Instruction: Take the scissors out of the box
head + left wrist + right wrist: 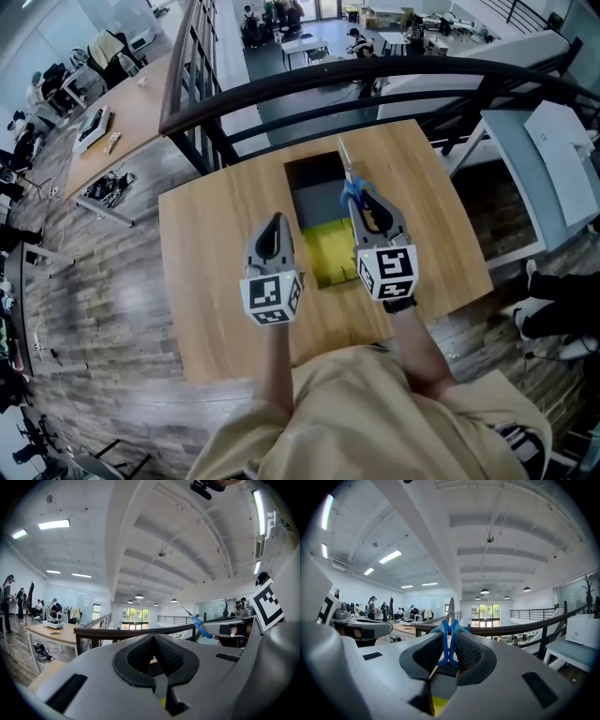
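The scissors (351,190) have blue handles and a thin metal blade that points away from me, over the open box (314,202). My right gripper (359,199) is shut on the handles and holds them level above the box's right side. In the right gripper view the blue handles (449,637) are pressed between the pads, with the blade sticking up past them. My left gripper (275,221) hovers by the box's left side, shut and empty. From the left gripper view (153,638) the scissors (202,627) show at the right. The box has a yellow bottom (328,255).
The box sits sunk in the middle of a wooden table (216,244). A black railing (375,80) runs just behind the table's far edge. A white table with papers (553,159) stands at the right, and someone's shoes (544,305) are on the floor there.
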`<state>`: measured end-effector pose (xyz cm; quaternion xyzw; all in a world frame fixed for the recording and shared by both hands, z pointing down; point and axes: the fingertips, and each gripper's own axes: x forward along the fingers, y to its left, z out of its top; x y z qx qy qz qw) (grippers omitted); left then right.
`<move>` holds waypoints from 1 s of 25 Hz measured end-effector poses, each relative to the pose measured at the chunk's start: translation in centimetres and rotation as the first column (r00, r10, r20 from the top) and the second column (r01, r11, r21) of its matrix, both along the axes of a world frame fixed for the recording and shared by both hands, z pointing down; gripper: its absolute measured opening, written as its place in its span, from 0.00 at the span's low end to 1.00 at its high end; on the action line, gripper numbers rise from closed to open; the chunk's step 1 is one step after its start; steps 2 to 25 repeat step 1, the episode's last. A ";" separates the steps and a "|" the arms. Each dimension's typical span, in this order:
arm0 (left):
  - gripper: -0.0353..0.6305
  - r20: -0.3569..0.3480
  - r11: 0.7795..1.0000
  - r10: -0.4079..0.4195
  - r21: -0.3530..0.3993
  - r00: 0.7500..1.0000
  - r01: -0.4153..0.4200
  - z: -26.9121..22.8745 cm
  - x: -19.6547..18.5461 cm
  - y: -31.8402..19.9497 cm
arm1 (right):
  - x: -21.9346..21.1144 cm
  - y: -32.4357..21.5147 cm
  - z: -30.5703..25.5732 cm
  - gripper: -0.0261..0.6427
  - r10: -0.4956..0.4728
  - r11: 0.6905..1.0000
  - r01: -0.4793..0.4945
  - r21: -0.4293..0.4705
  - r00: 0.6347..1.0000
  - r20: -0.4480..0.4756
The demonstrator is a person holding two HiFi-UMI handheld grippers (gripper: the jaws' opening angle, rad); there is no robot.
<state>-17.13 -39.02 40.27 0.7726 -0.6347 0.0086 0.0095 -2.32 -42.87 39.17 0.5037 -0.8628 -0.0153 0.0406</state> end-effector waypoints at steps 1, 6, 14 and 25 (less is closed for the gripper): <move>0.07 0.001 1.000 -0.003 -0.001 1.000 0.003 0.0 -0.2 -0.2 | -0.2 -0.2 0.2 0.16 -0.003 1.000 0.003 -0.003 1.000 -0.001; 0.07 0.001 1.000 -0.003 -0.001 1.000 0.003 0.0 -0.2 -0.2 | -0.2 -0.2 0.2 0.16 -0.003 1.000 0.003 -0.003 1.000 -0.001; 0.07 0.001 1.000 -0.003 -0.001 1.000 0.003 0.0 -0.2 -0.2 | -0.2 -0.2 0.2 0.16 -0.003 1.000 0.003 -0.003 1.000 -0.001; 0.07 0.001 1.000 -0.003 -0.001 1.000 0.003 0.0 -0.2 -0.2 | -0.2 -0.2 0.2 0.16 -0.003 1.000 0.003 -0.003 1.000 -0.001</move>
